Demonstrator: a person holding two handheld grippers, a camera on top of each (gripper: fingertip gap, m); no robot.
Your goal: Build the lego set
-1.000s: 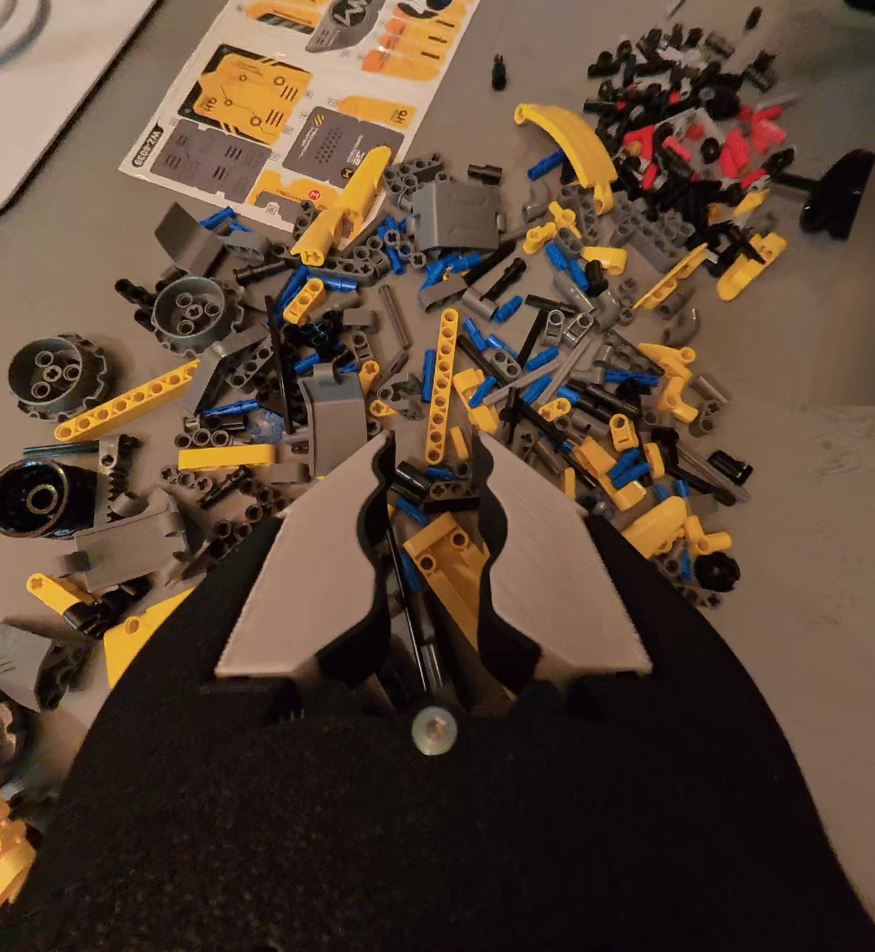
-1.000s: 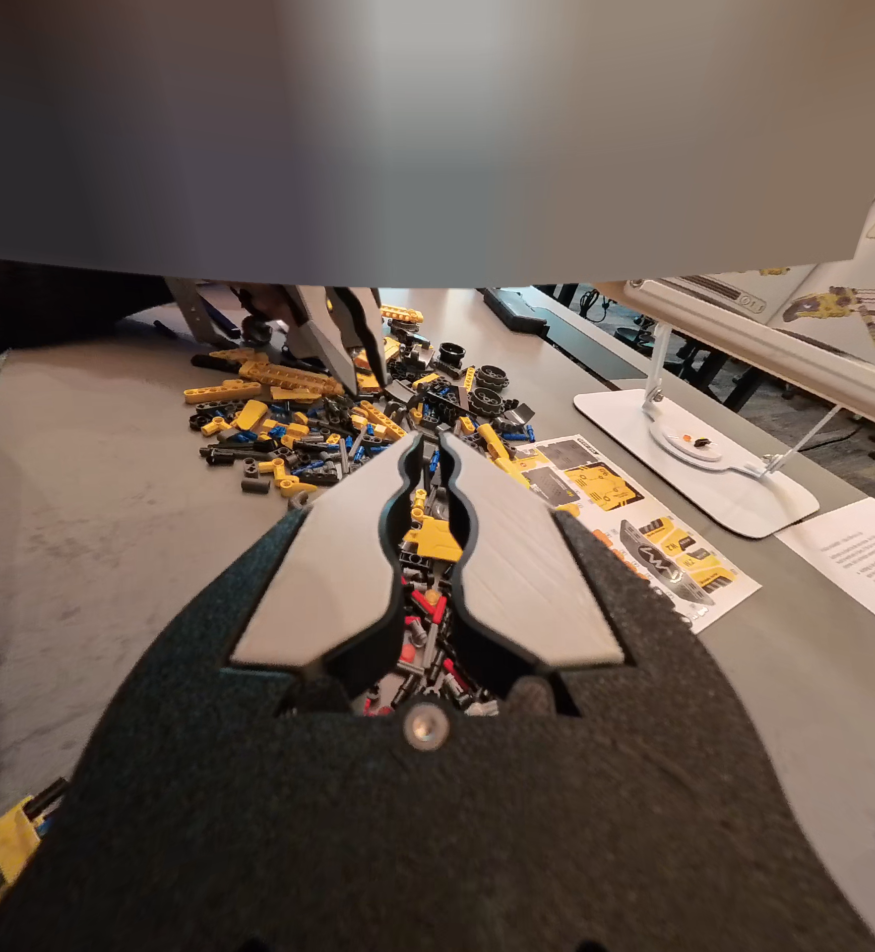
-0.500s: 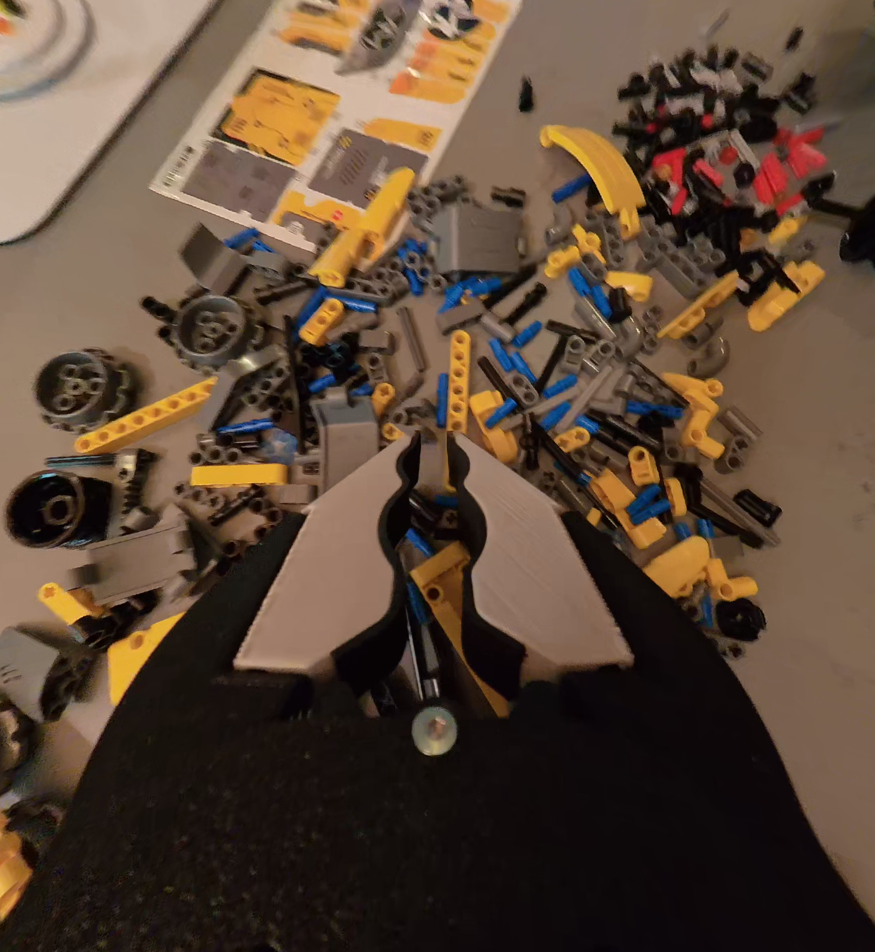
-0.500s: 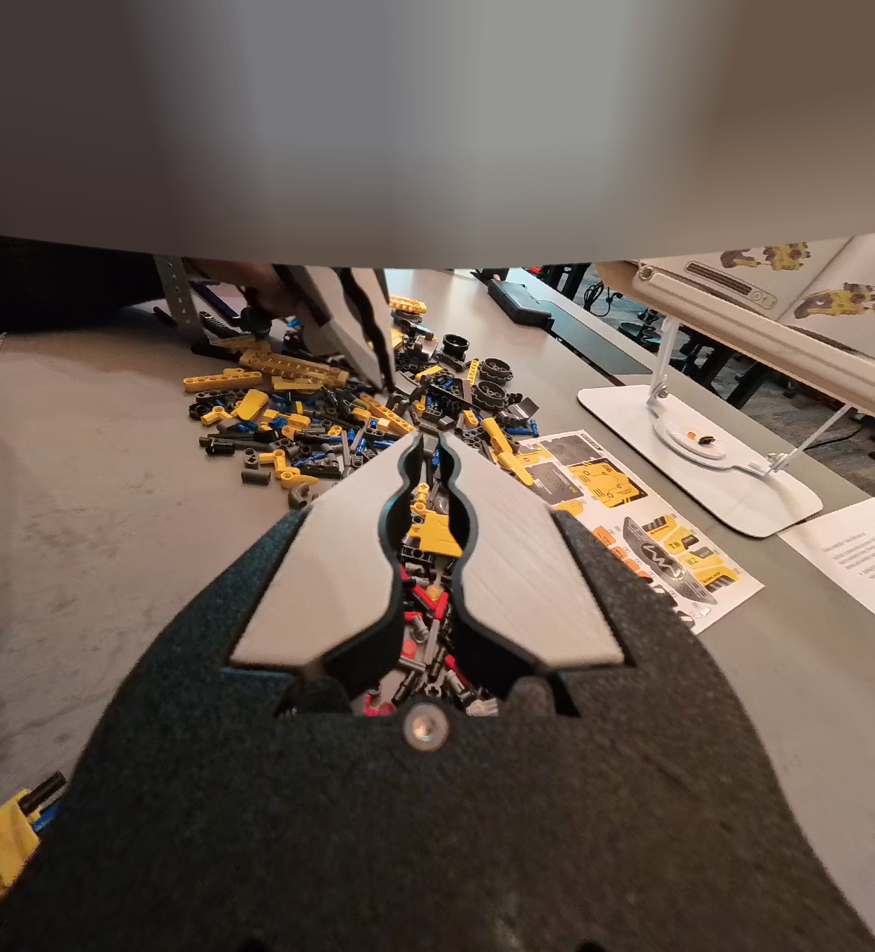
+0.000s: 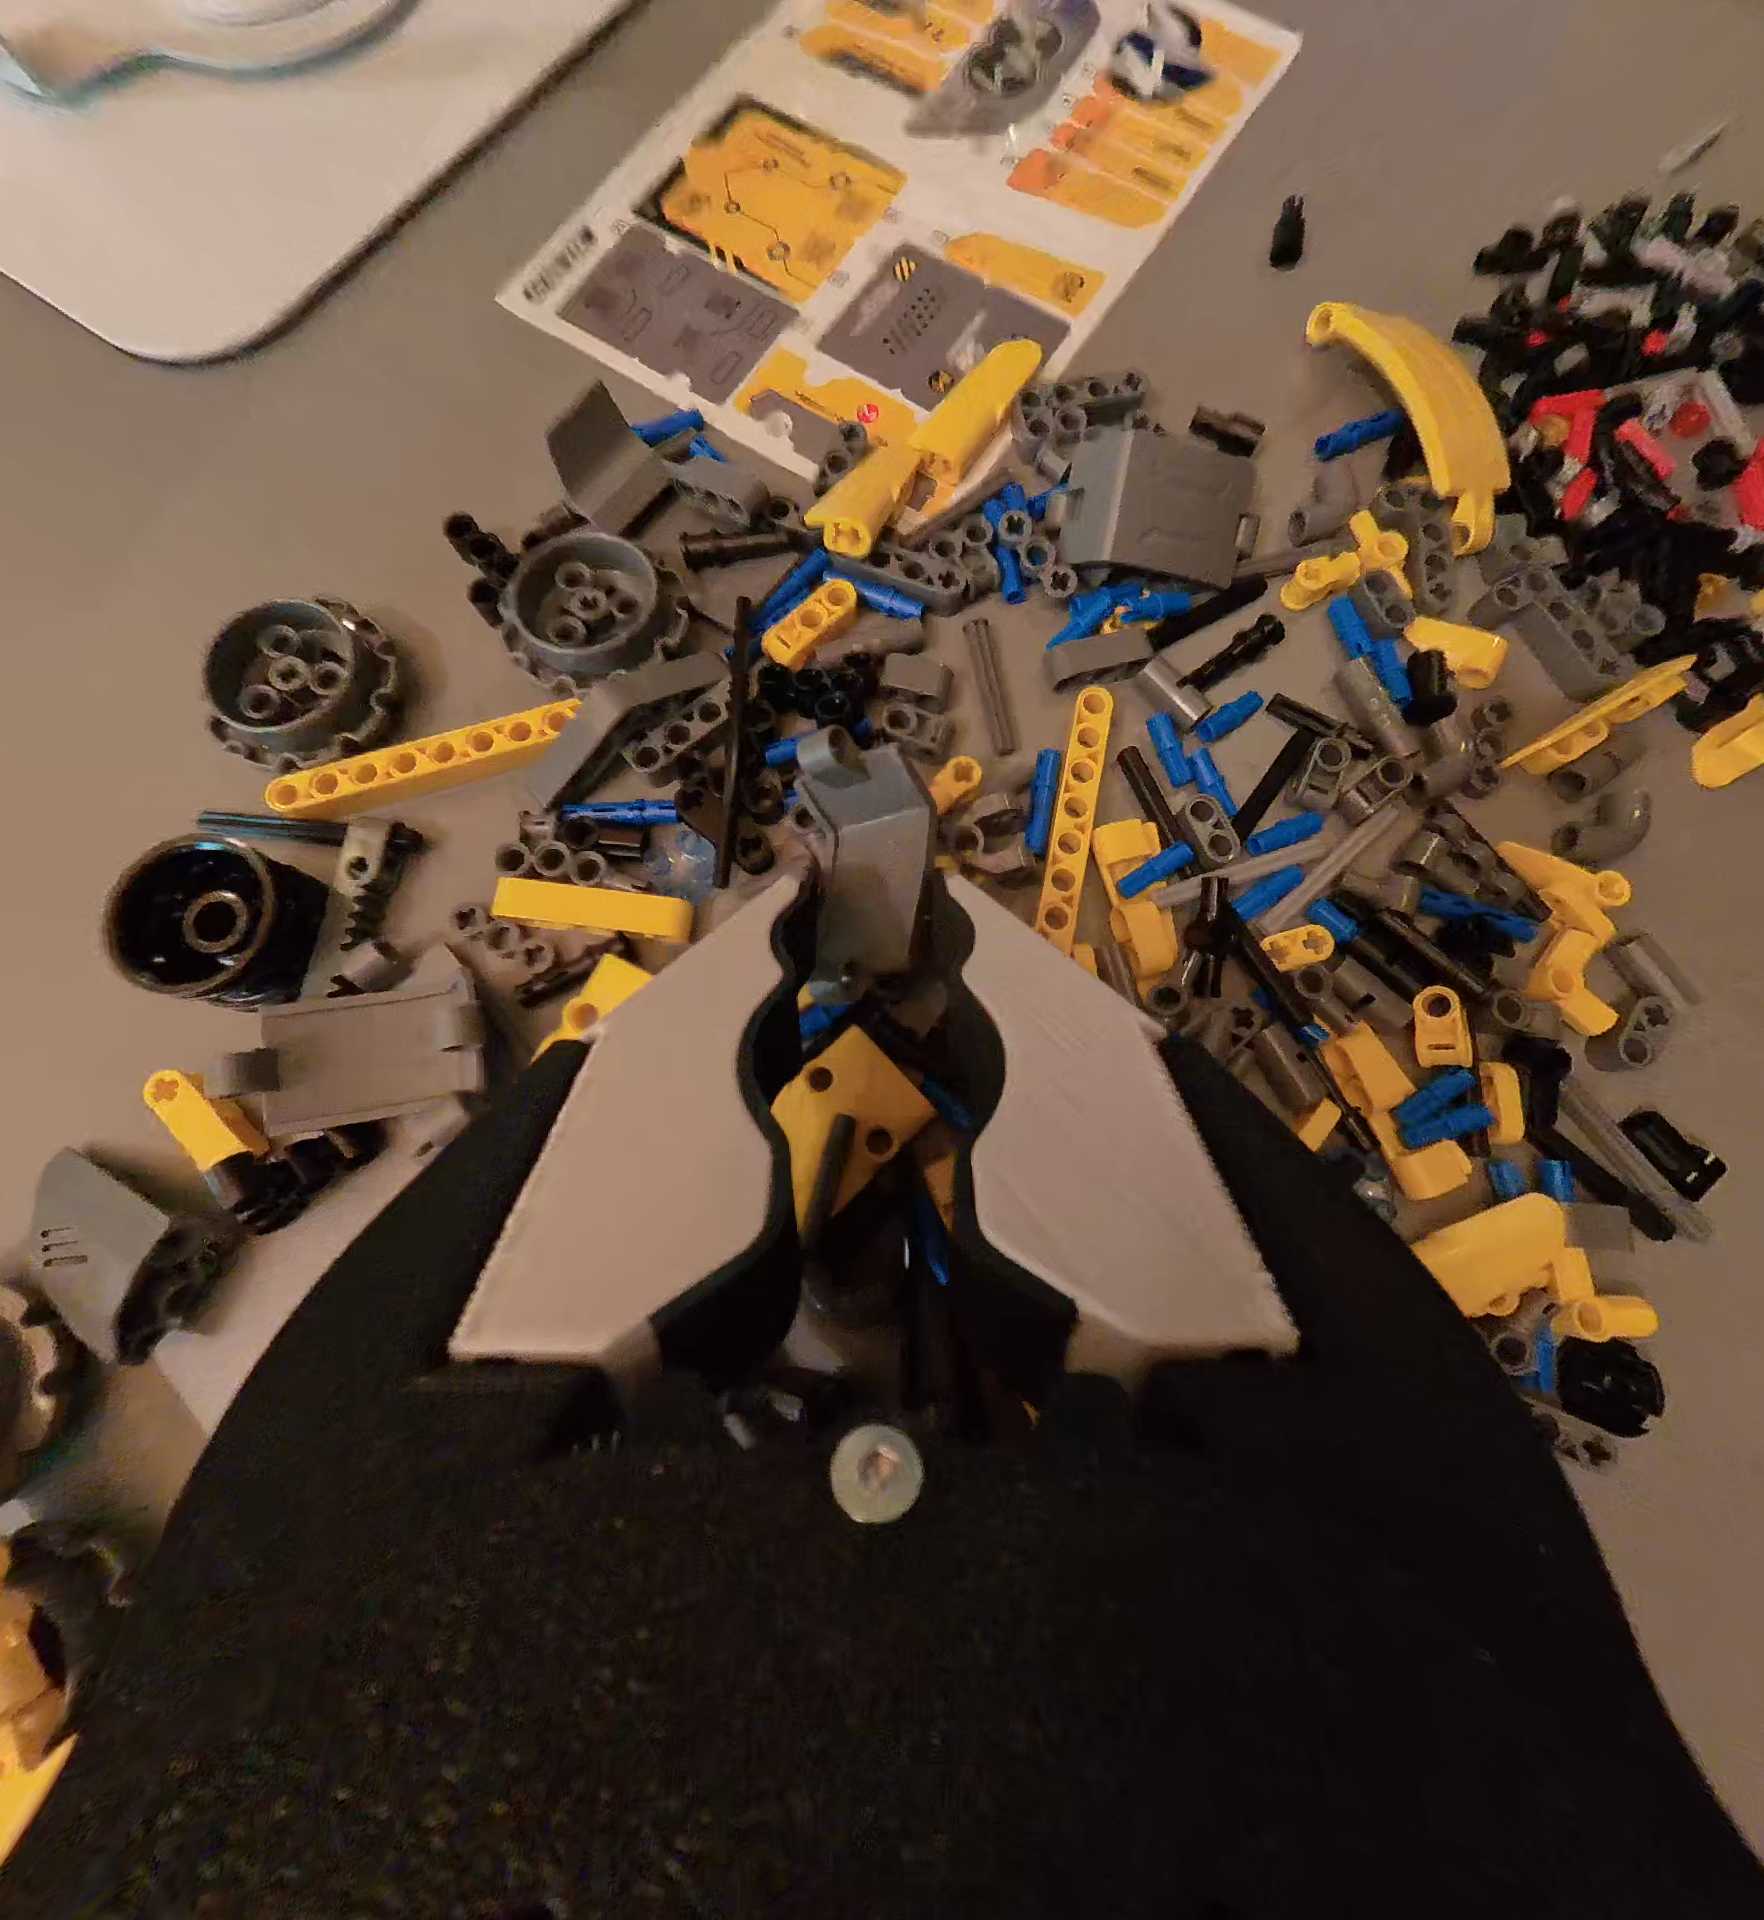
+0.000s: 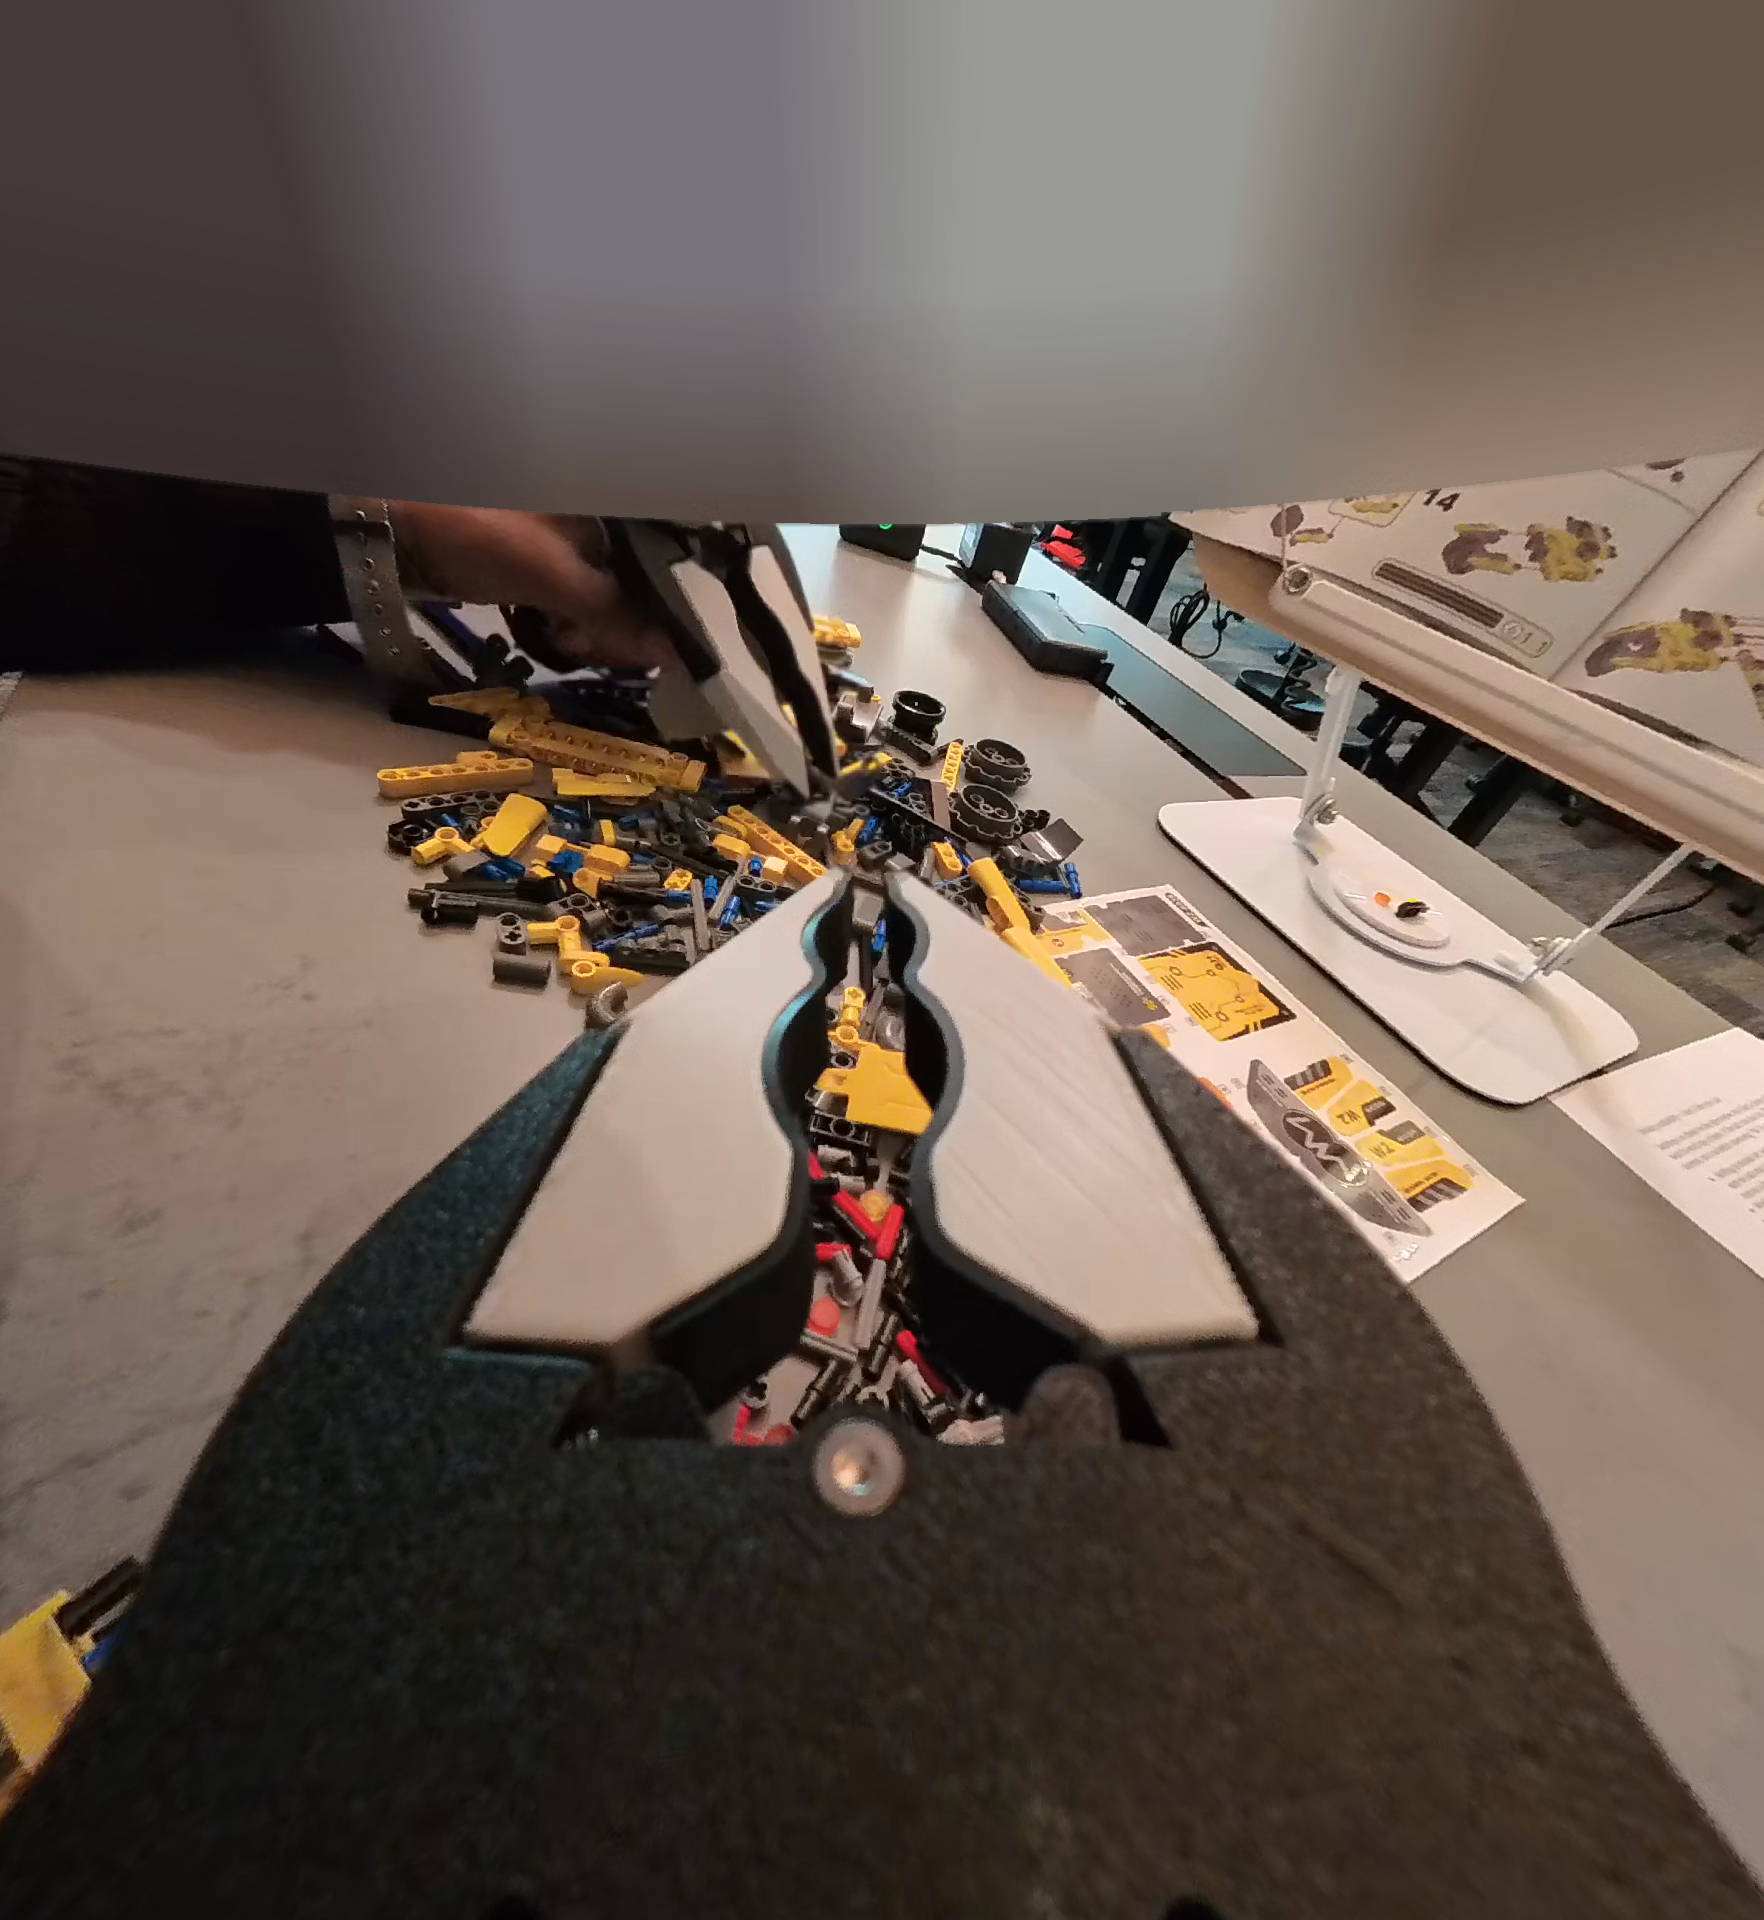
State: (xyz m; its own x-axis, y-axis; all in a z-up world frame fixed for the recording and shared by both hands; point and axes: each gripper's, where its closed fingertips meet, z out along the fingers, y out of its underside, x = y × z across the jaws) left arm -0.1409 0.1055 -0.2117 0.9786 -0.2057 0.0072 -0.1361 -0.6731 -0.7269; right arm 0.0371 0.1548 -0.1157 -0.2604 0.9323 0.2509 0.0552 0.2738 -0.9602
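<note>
At frame centre of the left wrist view, a grey panel piece (image 5: 873,852) is now clamped in the left claw (image 5: 862,894), closed from its wider gape a second ago. The right claw (image 6: 865,899) is kept nearly closed and empty, over the brick pile (image 6: 649,873) on the worktop (image 6: 182,1039), with the sticker sheet (image 5: 857,239) lying beyond at upper centre.

The left gripper (image 5: 865,894) sits over a spread of loose building parts (image 5: 1117,727) on a table (image 5: 130,499), with a panel piece (image 5: 870,842) between its fingertips. Wheel hubs (image 5: 301,681) lie to its left, a sticker sheet (image 5: 899,197) lies ahead beyond the parts, and a stand base (image 5: 182,187) ahead-left. Seen from the right gripper (image 6: 865,896), the parts lie ahead and beneath it, the sheet just right, the book stand (image 6: 1397,914) farther right.
</note>
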